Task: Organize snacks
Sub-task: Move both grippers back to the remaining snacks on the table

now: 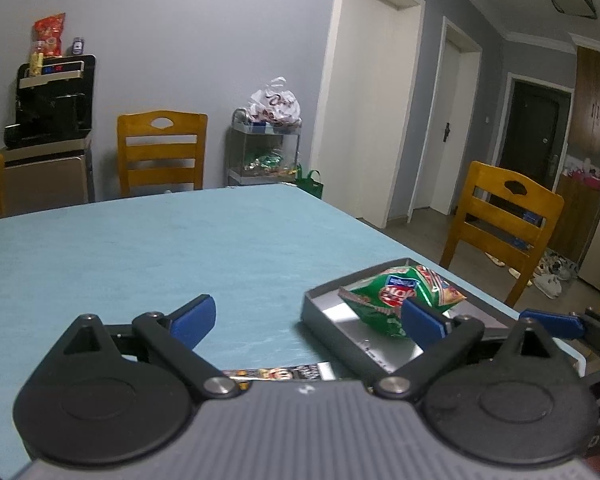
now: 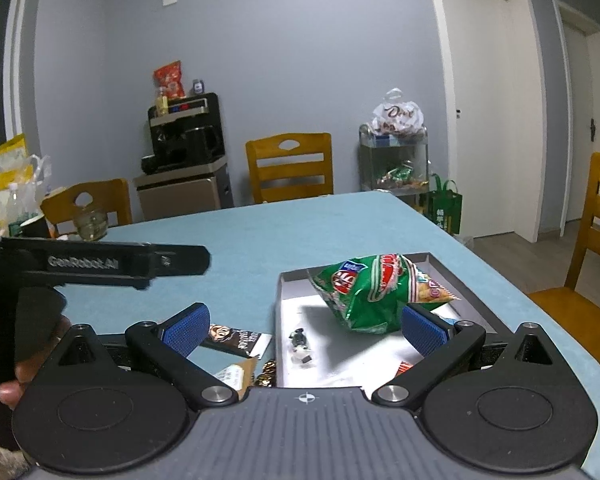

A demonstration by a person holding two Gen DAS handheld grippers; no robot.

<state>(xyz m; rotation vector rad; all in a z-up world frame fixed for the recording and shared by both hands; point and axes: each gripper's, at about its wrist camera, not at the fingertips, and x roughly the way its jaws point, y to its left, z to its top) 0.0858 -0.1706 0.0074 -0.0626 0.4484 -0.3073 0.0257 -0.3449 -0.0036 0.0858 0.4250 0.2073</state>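
Currently, your left tongs point(image 1: 308, 320) and right tongs point(image 2: 304, 330) gape wide, empty, beside the tray point(image 2: 452, 276) holding a green snack bag point(image 2: 364, 292).

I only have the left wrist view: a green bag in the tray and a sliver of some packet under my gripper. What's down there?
Observer: A dark brown packet lies flat on the table, just left of the tray.
Operator: Anything else loose?
Observer: Yes, a tan packet and some gold-wrapped pieces, nearer the camera, beside the tray's left wall.
Operator: Is the tray bare apart from the bag?
Observer: No, small dark bits sit on its floor, left of the green bag.
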